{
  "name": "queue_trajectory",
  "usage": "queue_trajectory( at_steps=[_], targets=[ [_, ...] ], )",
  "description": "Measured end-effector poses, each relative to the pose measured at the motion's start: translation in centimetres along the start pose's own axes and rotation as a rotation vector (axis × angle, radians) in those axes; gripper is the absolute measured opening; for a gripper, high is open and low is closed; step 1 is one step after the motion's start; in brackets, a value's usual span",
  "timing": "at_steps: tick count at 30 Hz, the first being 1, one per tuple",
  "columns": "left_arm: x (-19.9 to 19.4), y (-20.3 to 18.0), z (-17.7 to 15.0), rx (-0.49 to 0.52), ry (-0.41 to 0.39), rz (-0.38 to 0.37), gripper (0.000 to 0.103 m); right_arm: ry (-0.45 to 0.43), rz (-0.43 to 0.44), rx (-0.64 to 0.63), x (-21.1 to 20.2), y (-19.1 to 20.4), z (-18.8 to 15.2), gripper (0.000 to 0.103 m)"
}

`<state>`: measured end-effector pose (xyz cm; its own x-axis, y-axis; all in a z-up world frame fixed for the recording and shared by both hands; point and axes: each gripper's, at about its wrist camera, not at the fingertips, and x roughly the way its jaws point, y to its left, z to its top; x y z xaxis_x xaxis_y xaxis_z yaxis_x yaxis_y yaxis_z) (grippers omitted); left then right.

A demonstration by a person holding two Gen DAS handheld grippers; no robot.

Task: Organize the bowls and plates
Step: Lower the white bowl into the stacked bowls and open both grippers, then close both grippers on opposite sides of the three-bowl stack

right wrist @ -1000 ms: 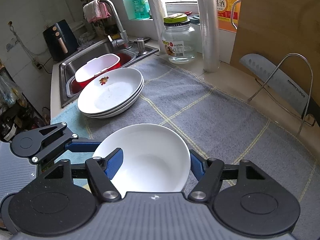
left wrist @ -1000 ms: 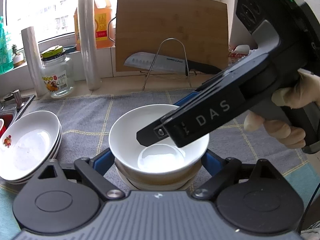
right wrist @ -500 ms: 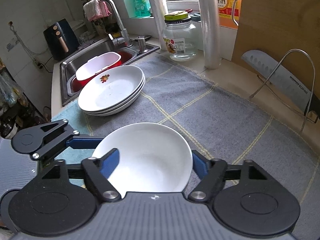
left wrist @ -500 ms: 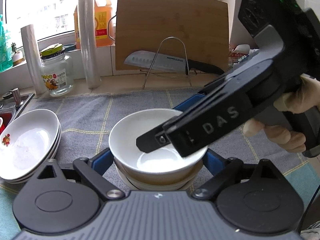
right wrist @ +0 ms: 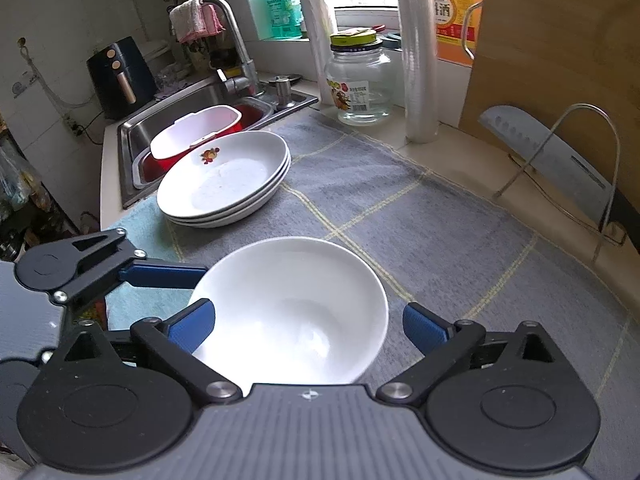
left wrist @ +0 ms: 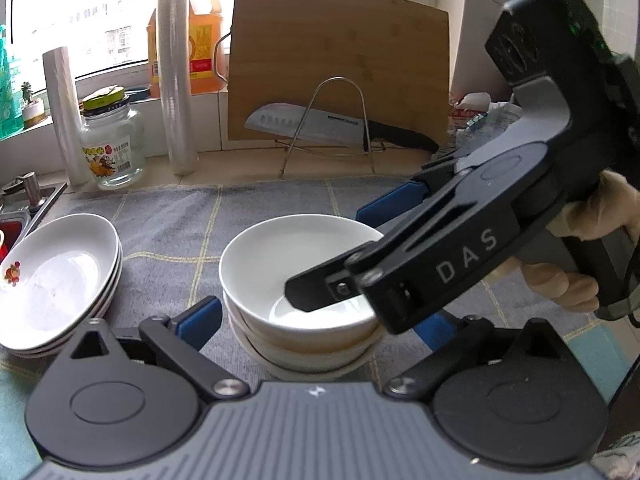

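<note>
A stack of white bowls (left wrist: 304, 356) stands on the grey checked cloth (left wrist: 168, 220). The top bowl (left wrist: 280, 256) (right wrist: 292, 300) rests in it. My left gripper (left wrist: 316, 324) straddles the stack near its base. Its jaws have just been opening, and its blue fingers (left wrist: 200, 320) stand close beside the bowls without pressing. My right gripper (right wrist: 308, 328) (left wrist: 332, 256) hangs open over the top bowl. One of its fingertips (left wrist: 304, 296) is inside the bowl and the other is clear of the rim. A stack of white plates (left wrist: 52, 276) (right wrist: 228, 176) sits to the left.
A bamboo cutting board (left wrist: 336, 64) and a knife (left wrist: 304, 126) on a wire rack (left wrist: 340, 84) stand behind the cloth. A glass jar (left wrist: 112, 148), film rolls (left wrist: 174, 80) and an oil bottle (left wrist: 204, 36) line the sill. The sink (right wrist: 192, 120) holds a red tub (right wrist: 196, 136).
Both grippers' fingers have spread wider around the top bowl. The right gripper has drawn back a little, up and to the right in the left wrist view. The bowl stays on the stack.
</note>
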<state>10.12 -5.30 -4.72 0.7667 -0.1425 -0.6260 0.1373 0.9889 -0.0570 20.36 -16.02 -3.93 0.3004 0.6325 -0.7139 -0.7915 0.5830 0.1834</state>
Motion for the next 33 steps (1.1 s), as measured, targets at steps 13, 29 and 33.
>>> queue_trajectory(
  at_steps=[13,29,33],
  targets=[
    [-0.9,0.4,-1.0,0.021,0.082,0.016,0.1,-0.06,0.023,-0.02,-4.1,-1.4,-3.3,0.103],
    [5.6,6.9,-2.2,0.326,0.241,-0.324,0.1,0.126,-0.226,0.045,2.9,1.2,-8.1,0.103],
    [6.7,8.0,-2.5,0.434,0.249,-0.417,0.101,0.116,-0.32,0.059,4.2,3.1,-8.1,0.103]
  ],
)
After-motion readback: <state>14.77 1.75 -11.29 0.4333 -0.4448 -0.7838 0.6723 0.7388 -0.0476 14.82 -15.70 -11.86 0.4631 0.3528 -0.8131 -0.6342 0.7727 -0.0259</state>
